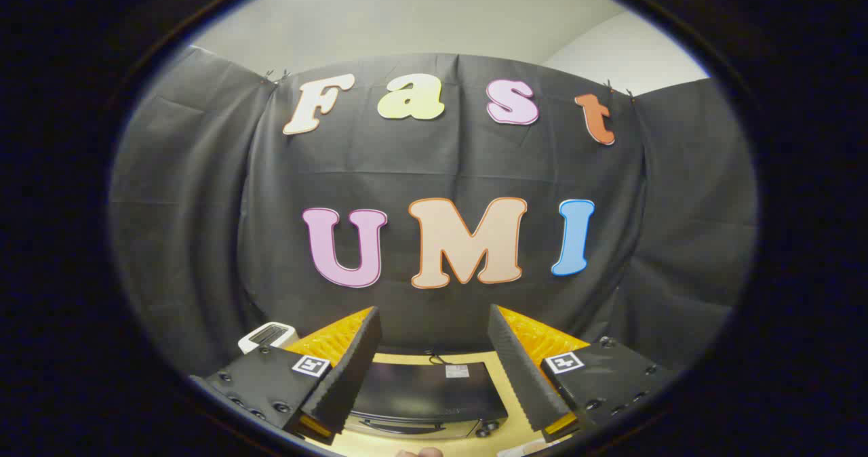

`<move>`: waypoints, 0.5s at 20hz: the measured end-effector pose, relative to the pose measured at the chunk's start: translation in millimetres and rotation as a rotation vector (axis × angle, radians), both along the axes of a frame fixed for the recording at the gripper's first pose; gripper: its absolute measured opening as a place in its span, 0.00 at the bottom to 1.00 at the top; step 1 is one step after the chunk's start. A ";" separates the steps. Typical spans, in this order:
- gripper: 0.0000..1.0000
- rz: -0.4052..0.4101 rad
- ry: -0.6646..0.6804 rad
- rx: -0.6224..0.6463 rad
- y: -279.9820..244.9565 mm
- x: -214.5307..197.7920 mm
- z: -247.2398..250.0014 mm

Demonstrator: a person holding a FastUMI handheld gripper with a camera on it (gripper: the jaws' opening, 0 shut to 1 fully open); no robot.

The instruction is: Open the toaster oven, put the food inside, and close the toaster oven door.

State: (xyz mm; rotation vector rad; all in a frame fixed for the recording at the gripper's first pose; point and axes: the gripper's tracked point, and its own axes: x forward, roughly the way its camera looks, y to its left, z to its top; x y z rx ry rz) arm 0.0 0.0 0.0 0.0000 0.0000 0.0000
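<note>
Here we held the gripper (434, 369) high, looking down along its fingers, which stood wide apart with nothing between the pads. Below and between the fingers sat the toaster oven (428, 397) on a pale wooden table (505, 375), its dark top facing us and its front edge nearest the tool. A handle bar (400, 427) ran along that front edge, and a round knob (485, 431) sat at the corner nearer the right finger. The door looked closed, though from this steep angle we could not be sure. Beyond the left finger, a small white appliance (266, 335) stood against the black cloth wall (203, 240). Just under the oven, closest to us, a rounded shape (420, 452) peeked in; it may have been the food or part of a hand, and we could not tell which.

We judged the task to be at its very start, with the opening of the door not yet begun. The next move called for lowering the tool toward the front edge, setting the open fingers around the handle bar, closing on it, and pulling the door down.
</note>
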 end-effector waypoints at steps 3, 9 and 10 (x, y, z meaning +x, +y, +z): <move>0.99 -0.013 -0.012 0.010 -9.4 0.9 -0.3; 0.99 -0.025 -0.032 0.033 -18.5 1.2 6.4; 0.99 -0.027 -0.034 0.026 -18.8 1.1 6.7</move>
